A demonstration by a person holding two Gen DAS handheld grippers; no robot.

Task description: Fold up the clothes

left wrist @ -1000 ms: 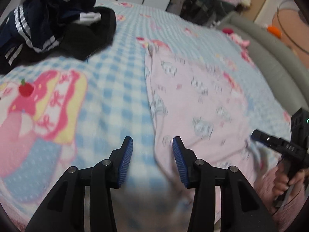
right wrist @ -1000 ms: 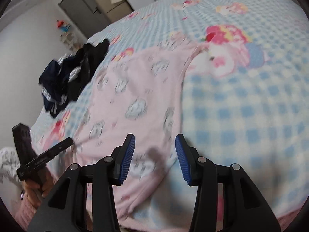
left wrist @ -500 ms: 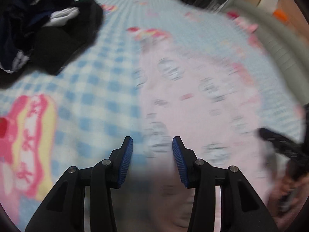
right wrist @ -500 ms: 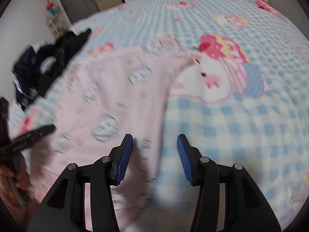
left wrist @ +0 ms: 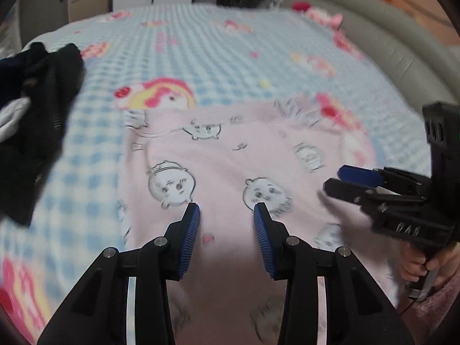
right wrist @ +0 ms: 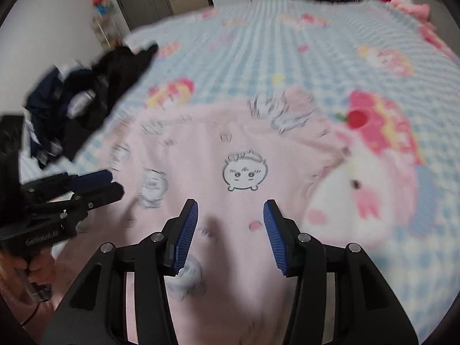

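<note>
Pink garment (left wrist: 230,161) with grey cartoon-face print lies spread flat on the bed (left wrist: 201,51) (blue-white check cover, pink cartoon patches). Its long axis runs from the near bed edge away toward the far side; the far hem edge runs crosswise, roughly level across both views. Which end is neck or waist: can't tell, too blurred. Left tool (left wrist: 227,215) sits over the near-middle of the garment, pointing steeply down at it, jaws closing, blue pads clear of the cloth, only flat fabric below the gap, nothing gripped. Right tool (right wrist: 231,212) sits over the same garment, just right of the left one, jaws apart, released, fabric below the gap but no pinch. Each tool shows in the other's view, side by side above the garment's near half, a hand (left wrist: 425,261) on the right tool's grip. Dark clothes pile (left wrist: 37,109) lies on the bed left of the garment, apart from it. Grey padded bed frame (left wrist: 388,46) curves along the right of the garment.
</note>
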